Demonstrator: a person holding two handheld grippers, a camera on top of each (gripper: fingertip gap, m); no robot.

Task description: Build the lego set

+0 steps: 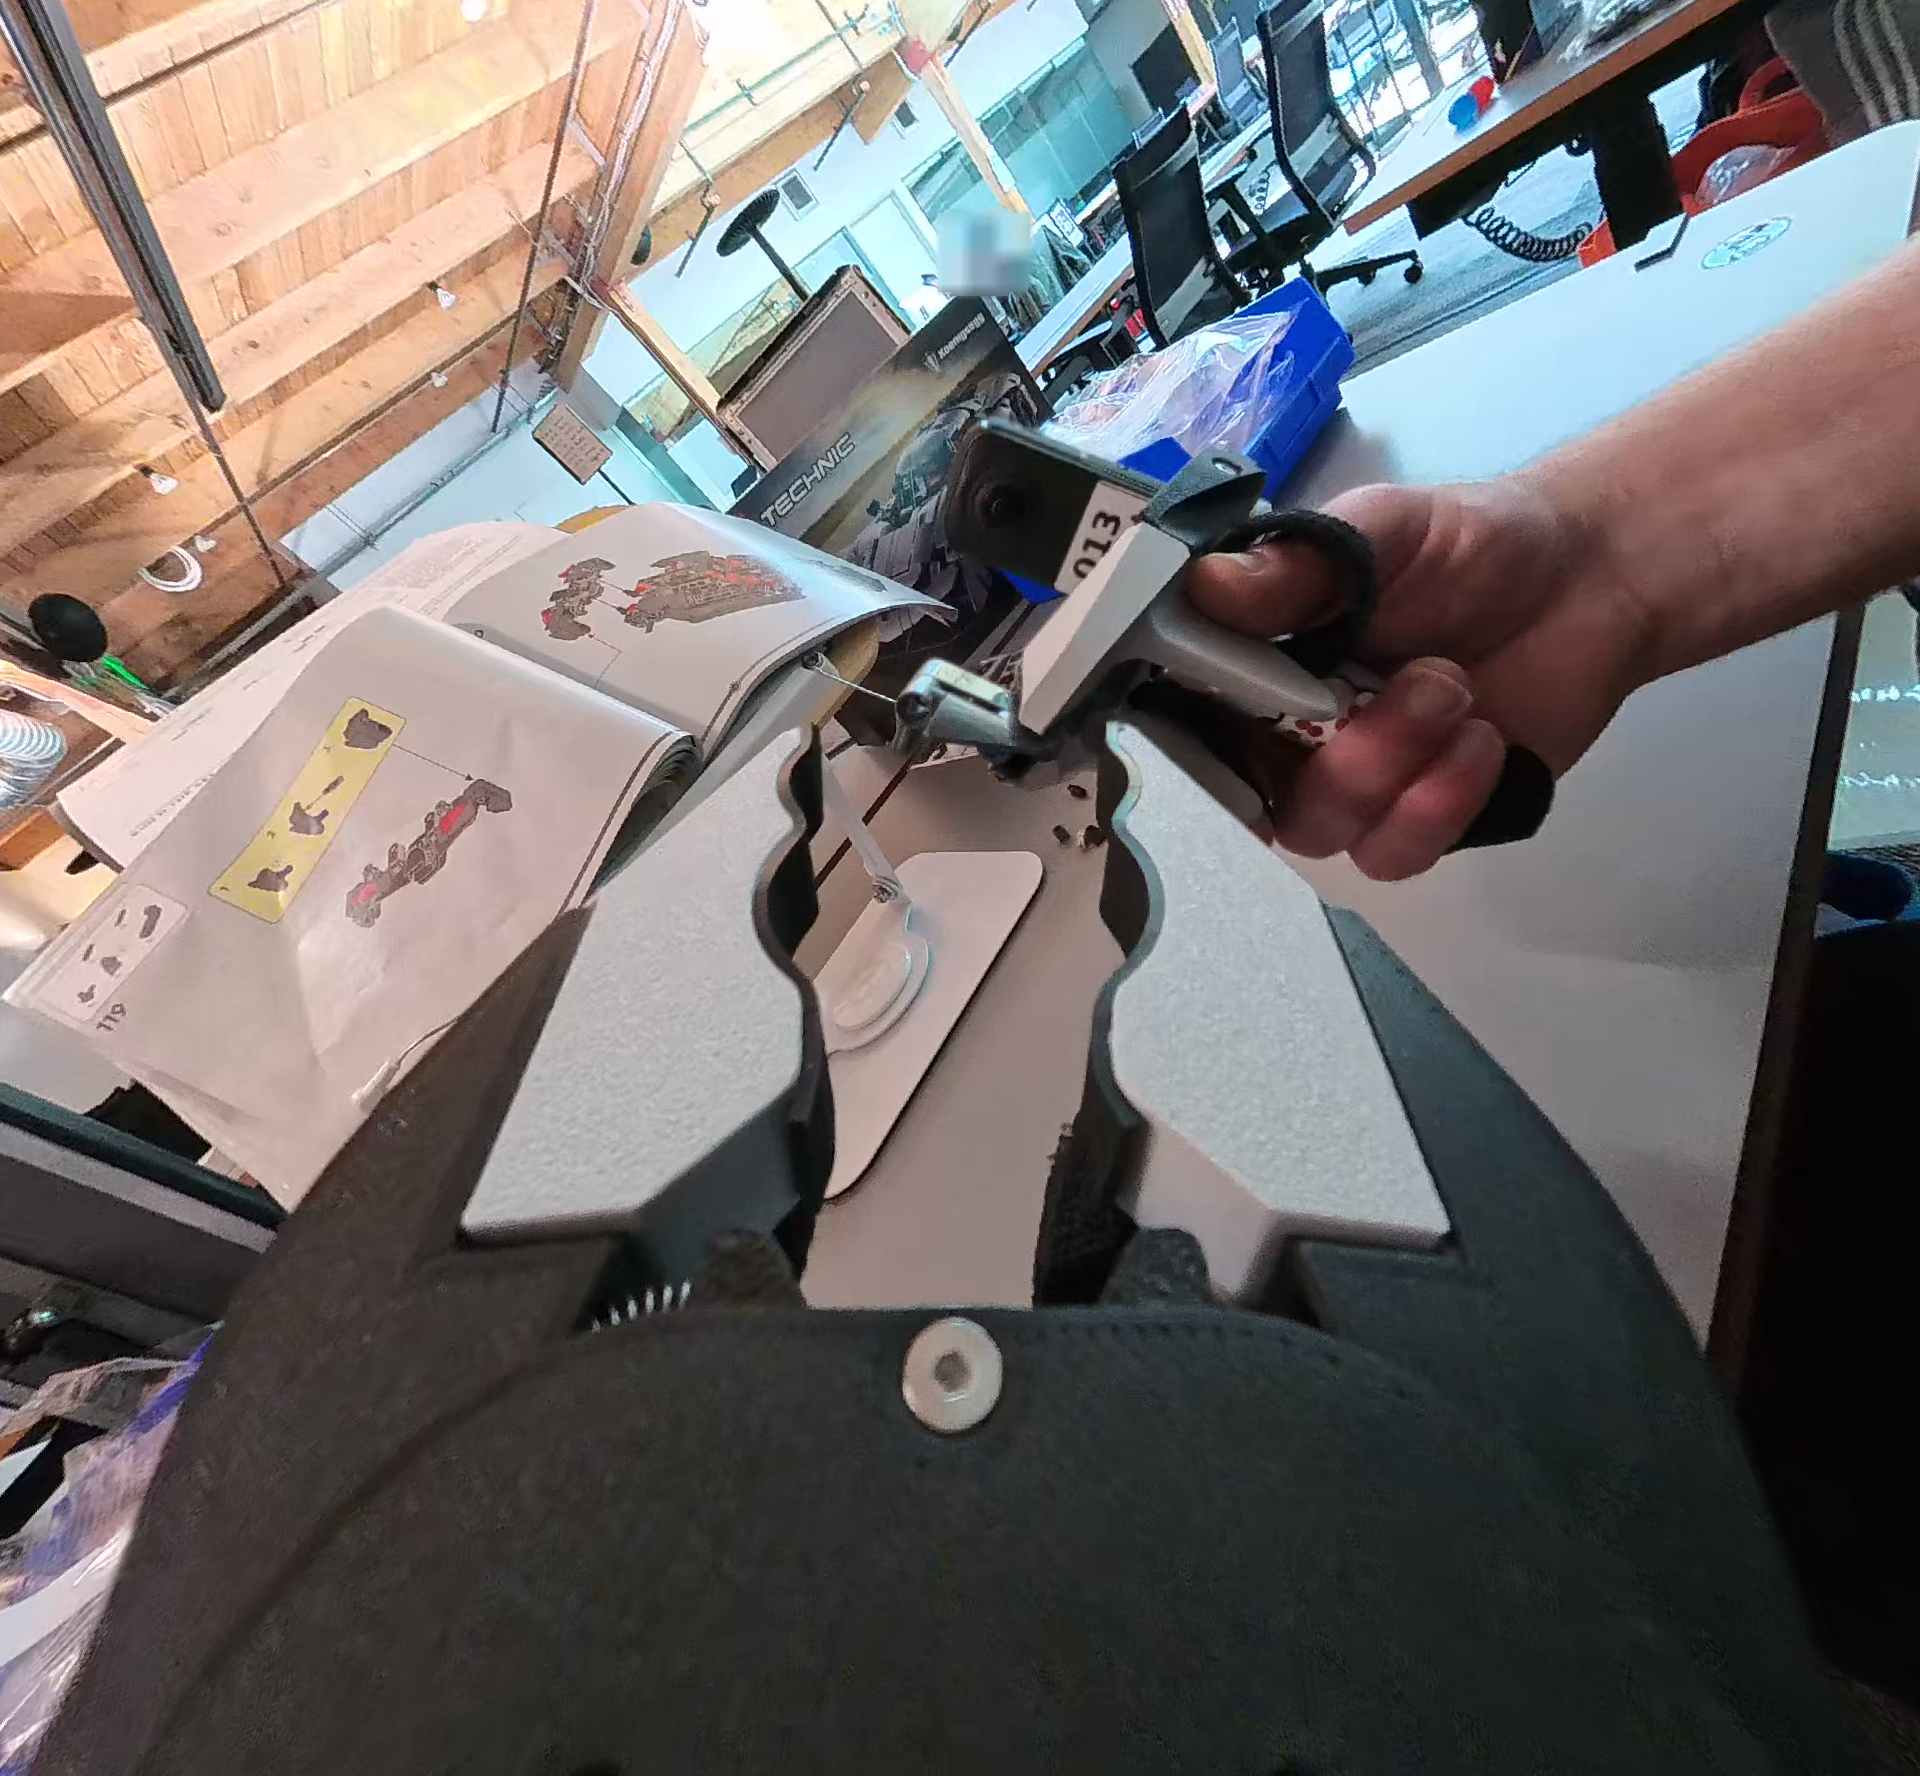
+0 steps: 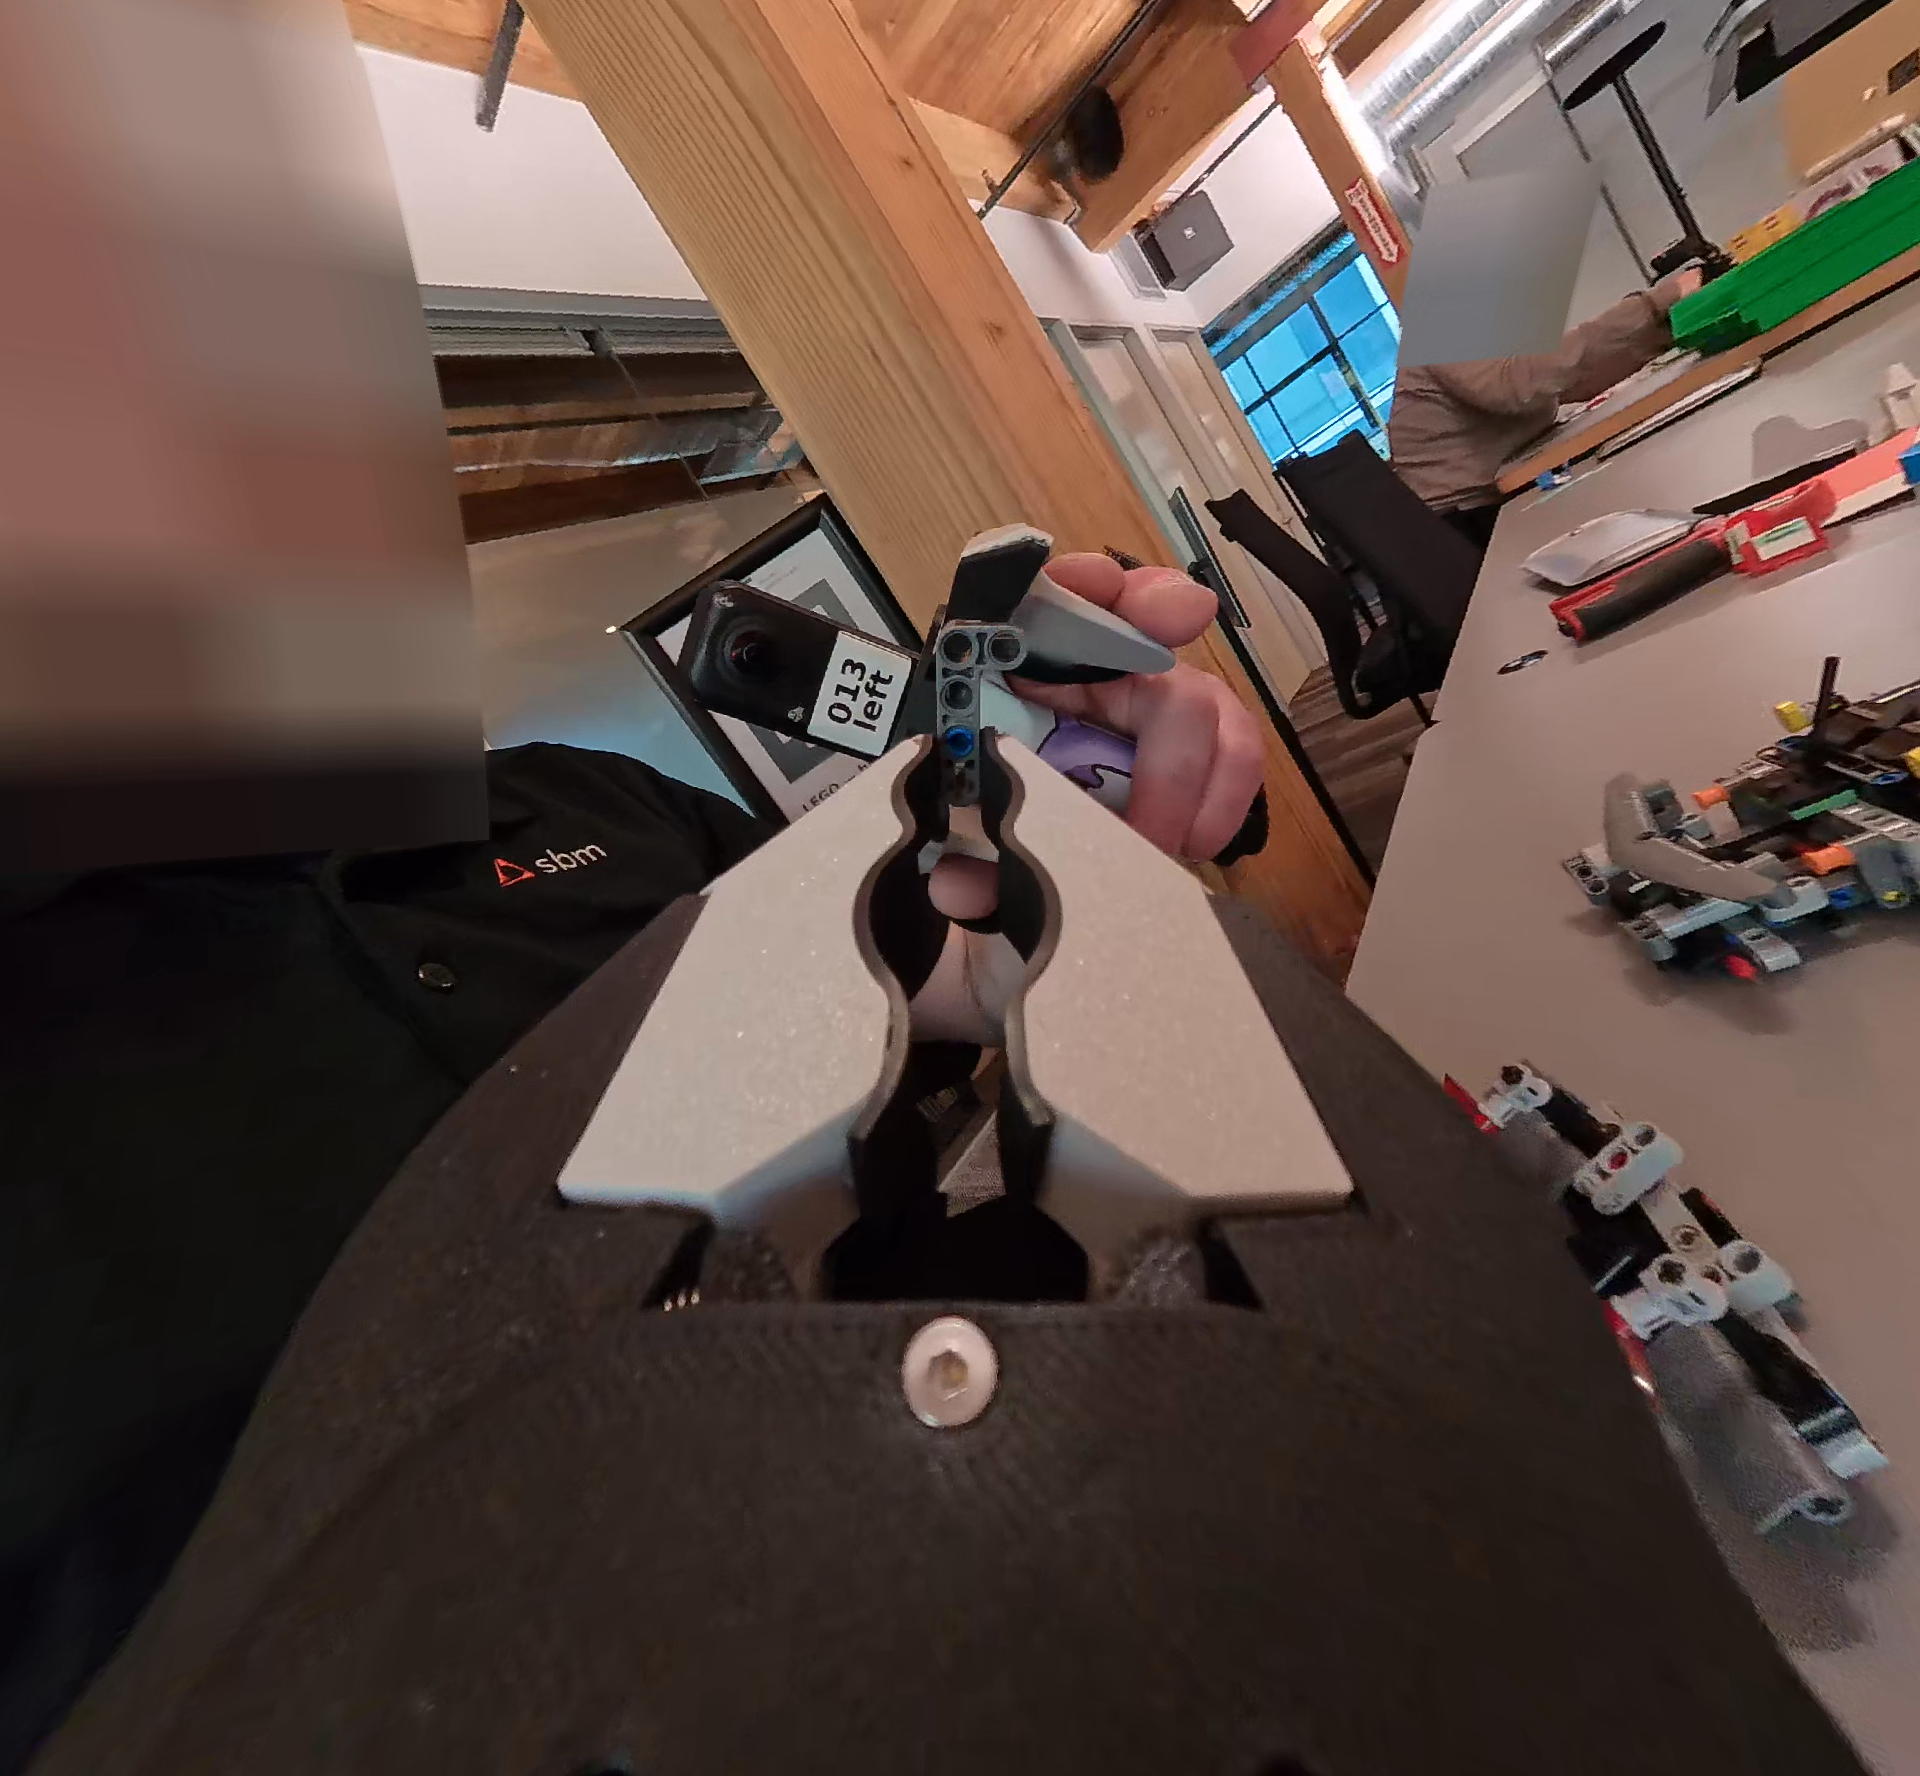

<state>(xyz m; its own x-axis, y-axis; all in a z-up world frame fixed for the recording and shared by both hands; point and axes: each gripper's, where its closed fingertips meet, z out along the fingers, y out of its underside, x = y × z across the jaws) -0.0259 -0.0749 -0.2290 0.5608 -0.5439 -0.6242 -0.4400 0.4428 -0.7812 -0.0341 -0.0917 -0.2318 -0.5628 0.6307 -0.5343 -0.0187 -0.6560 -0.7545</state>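
Note:
In the right wrist view my right gripper is shut on a small grey T-shaped Lego beam with a blue pin, held up in the air. My left gripper faces it just behind, with its jaws apart and empty. In the left wrist view my left gripper is open, and the grey beam sits just beyond its tips, held by the right gripper in a hand. A part-built Lego car model and a long black-and-grey sub-assembly lie on the grey table.
An open instruction booklet lies at the left. Behind it stand a dark Lego box and a blue bin of bagged parts. A white base plate with a thin arm lies under my left gripper. A person in a black jacket is close by. Both grippers' tips are close together, under 4 cm apart.

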